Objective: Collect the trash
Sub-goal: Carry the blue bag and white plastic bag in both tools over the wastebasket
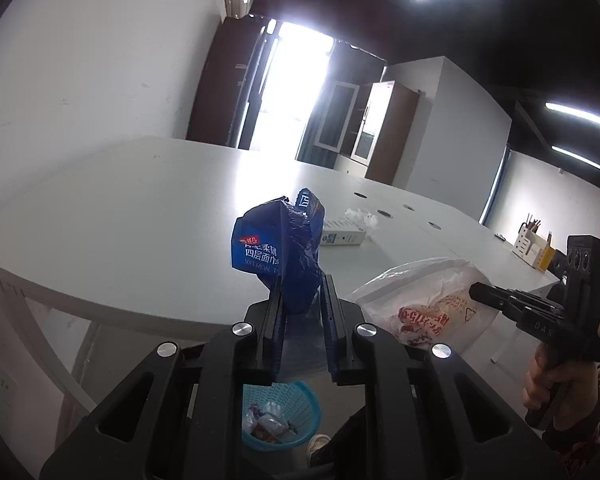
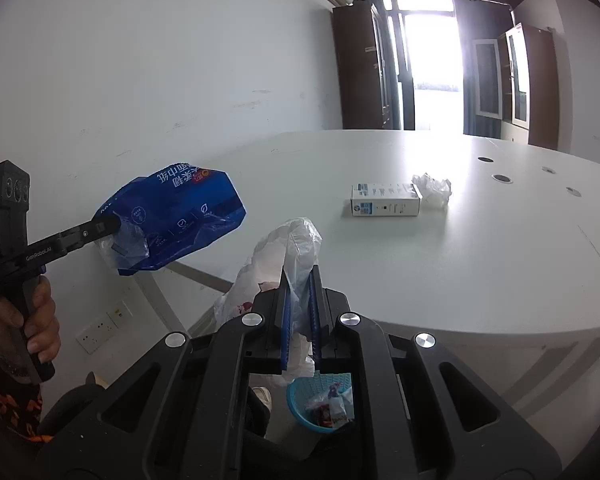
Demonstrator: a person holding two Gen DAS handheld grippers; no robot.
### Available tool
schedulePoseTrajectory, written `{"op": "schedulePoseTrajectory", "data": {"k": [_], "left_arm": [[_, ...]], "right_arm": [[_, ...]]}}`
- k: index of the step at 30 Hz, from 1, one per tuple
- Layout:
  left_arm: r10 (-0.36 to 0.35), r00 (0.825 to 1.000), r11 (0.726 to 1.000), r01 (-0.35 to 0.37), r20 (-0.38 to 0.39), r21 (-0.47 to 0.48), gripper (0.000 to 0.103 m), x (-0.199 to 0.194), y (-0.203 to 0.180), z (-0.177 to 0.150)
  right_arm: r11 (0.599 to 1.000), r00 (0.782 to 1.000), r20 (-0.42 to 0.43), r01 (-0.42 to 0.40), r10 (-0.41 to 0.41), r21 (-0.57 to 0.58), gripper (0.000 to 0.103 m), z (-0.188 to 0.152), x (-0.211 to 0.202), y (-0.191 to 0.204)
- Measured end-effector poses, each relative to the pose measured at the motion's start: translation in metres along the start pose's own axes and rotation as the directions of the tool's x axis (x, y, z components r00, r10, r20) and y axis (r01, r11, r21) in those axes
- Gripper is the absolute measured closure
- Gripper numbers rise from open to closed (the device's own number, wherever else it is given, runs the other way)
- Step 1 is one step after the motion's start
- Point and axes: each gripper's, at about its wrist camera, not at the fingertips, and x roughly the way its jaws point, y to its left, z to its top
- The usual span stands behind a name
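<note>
A white tabletop (image 2: 480,264) is carrying a small white carton (image 2: 385,199) lying flat, with a crumpled tissue (image 2: 433,189) just beside it. Off the tabletop's near edge, the left gripper (image 1: 300,300) is clenching a crumpled blue facial-tissue wrapper (image 1: 278,248), holding it in the air. The right gripper (image 2: 299,292) is pinching a clear plastic bag with red print (image 2: 284,256), also held aloft. On the floor below, a blue mesh wastebasket (image 2: 300,412) is already holding scraps of trash.
</note>
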Motion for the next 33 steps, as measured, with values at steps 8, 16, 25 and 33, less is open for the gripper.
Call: {"op": "schedulePoseTrajectory", "data": {"k": [8,16,25,33], "left_arm": [[-0.03,0.999,0.999,0.03,-0.03,0.01,0.088,-0.047,0.022,-0.019],[-0.111,0.983,0.994,0.113,-0.149,0.009,0.088,-0.052,0.023,-0.045],[-0.096,0.932,0.99,0.127,-0.348,0.066,0.088,0.013,-0.009,-0.098],[-0.086,0.9,0.994,0.107,-0.427,0.025,0.088,0.066,0.007,-0.137]], "right_arm": [[1.0,0.999,-0.028,0.023,-0.023,0.0,0.096,-0.03,-0.018,-0.015],[0.999,0.995,-0.094,-0.009,0.012,0.032,0.096,-0.062,-0.014,-0.014],[0.999,0.984,-0.179,-0.007,0.013,0.036,0.096,-0.091,0.027,-0.006],[0.989,0.968,-0.249,0.011,0.027,0.149,0.096,-0.132,0.072,-0.029]]}}
